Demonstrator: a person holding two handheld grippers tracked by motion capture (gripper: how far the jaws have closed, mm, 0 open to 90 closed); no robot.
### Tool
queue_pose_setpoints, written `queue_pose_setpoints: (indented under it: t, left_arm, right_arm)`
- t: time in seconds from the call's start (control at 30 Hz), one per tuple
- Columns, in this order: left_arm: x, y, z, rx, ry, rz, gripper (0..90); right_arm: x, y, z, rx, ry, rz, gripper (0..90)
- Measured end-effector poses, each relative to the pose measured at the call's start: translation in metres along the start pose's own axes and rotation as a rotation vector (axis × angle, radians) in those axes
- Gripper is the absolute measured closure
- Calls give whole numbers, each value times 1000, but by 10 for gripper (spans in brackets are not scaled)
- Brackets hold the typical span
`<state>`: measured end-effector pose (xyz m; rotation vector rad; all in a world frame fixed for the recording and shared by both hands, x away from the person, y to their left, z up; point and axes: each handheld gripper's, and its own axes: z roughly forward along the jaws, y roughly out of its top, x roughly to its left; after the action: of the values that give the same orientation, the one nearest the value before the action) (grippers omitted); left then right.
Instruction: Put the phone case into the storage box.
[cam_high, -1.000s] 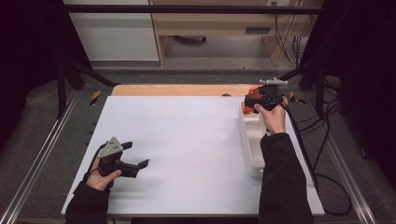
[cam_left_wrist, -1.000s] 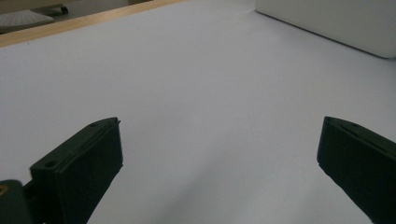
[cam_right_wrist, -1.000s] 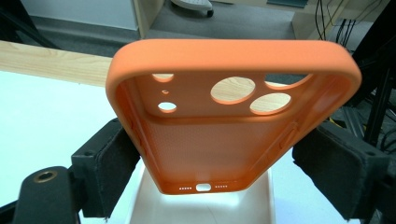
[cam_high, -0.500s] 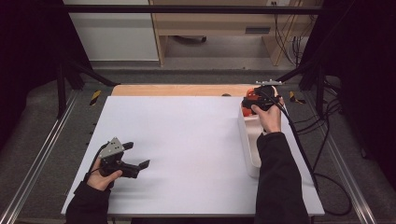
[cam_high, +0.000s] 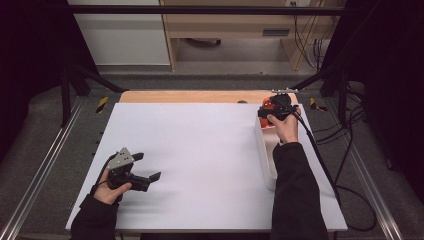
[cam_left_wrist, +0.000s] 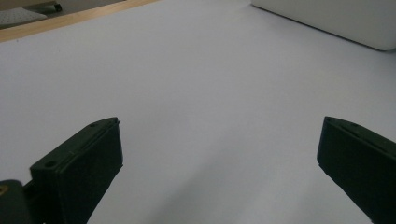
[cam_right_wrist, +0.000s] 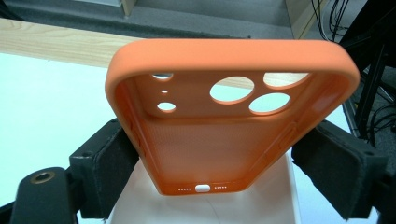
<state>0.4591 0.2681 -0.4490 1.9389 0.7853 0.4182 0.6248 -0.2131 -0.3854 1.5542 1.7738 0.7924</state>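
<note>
Down at the near left, left gripper (cam_high: 145, 167) parked low over the smooth white table (cam_high: 200, 150), 2 blocky black jaws spread wide, nothing between. Out at the far right, right gripper (cam_high: 267, 111) pinching an orange phone case (cam_right_wrist: 224, 116): soft matte rubber, rounded corners, round camera cutouts, dotted inner lining, jaws pressed on its 2 long sides. Hanging above the far end of a white oblong tray (cam_high: 265, 160), apparently clear of it. Beyond, a pale wooden strip (cam_high: 190, 96).

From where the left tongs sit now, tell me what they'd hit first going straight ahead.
Probably the white tray. The open left tongs point across bare white table toward its side wall, with nothing between; depth is hard to judge.
</note>
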Motion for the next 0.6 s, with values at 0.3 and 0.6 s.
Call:
queue_pose_setpoints:
  t: [0.3, 0.6]
  left_arm:
    - [0, 0, 0, 3, -2, 2, 0]
    - [-1, 0, 1, 7, -3, 6, 0]
  right_arm:
    - [1, -2, 4, 7, -3, -2, 151]
    - [2, -5, 8, 20, -1, 10, 150]
